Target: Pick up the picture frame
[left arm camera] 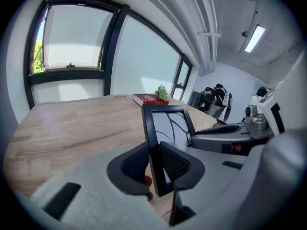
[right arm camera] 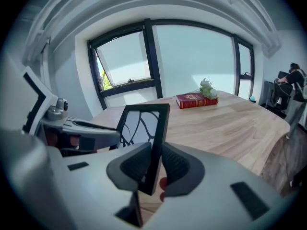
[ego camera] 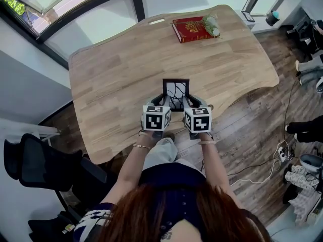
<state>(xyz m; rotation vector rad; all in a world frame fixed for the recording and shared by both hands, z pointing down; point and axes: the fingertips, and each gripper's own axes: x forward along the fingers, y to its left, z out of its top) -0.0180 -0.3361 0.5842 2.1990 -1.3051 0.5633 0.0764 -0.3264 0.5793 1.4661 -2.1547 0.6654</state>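
A small black picture frame (ego camera: 176, 91) with a dark branching pattern on a pale picture is held up over the near part of the wooden table (ego camera: 116, 69). My left gripper (ego camera: 162, 101) is shut on the frame's left bar (left arm camera: 152, 147). My right gripper (ego camera: 190, 101) is shut on its right bar (right arm camera: 158, 143). In both gripper views the ribbed pads press the black bar from either side. The frame's lower edge is hidden behind the two marker cubes in the head view.
A red book (ego camera: 190, 29) with a pale flower sprig (ego camera: 211, 24) on it lies at the table's far edge. Windows run behind the table. A black chair (ego camera: 40, 165) stands at the left, cables and bags on the floor at the right. People sit in the room's far corner (left arm camera: 216, 97).
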